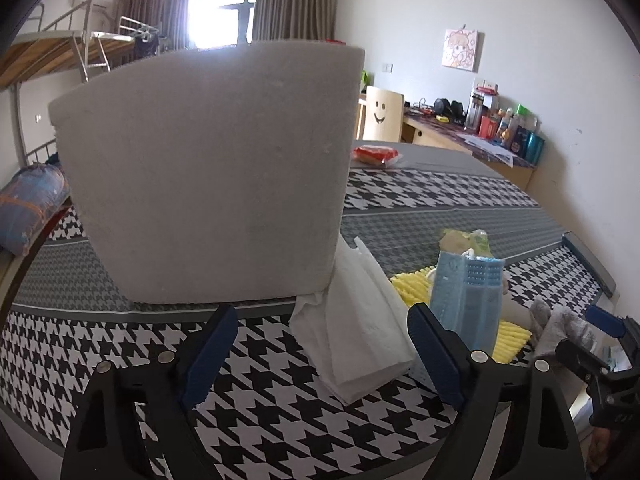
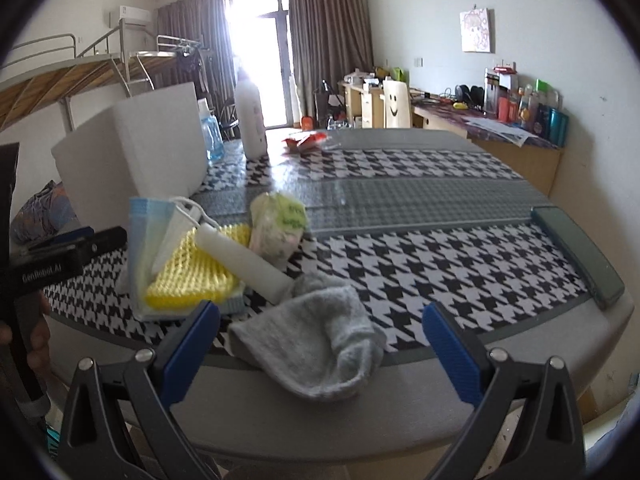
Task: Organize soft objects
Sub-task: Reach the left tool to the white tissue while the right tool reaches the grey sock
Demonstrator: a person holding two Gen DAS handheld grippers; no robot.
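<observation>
Two hand-held grippers hang over a table (image 2: 460, 196) covered in black-and-white houndstooth cloth. In the left wrist view, the left gripper (image 1: 324, 350) fills the bottom of the frame with its blue-padded jaws wide apart and nothing between the pads; a folded white tissue (image 1: 360, 328) lies on the cloth just ahead of the gap, leaning against a large grey foam block (image 1: 208, 168) that takes up the centre and upper left. At lower right of that view stands a light blue face mask (image 1: 468, 300), partly in front of a yellow sponge (image 1: 412, 286), with a grey sock (image 1: 560, 326) at the right edge.

In the right wrist view, the right gripper (image 2: 320, 348) sits at the bottom centre, jaws also wide apart and gripping nothing; the grey sock (image 2: 316, 344) lies crumpled at the near table edge in line with the gap, not touched by either pad. At centre left a white foam roll (image 2: 244, 260) rests across the yellow sponge (image 2: 188, 284), beside the face mask (image 2: 144, 232) and a crumpled packet (image 2: 276, 224). A white bottle (image 2: 250, 116) stands in the upper middle.
</observation>
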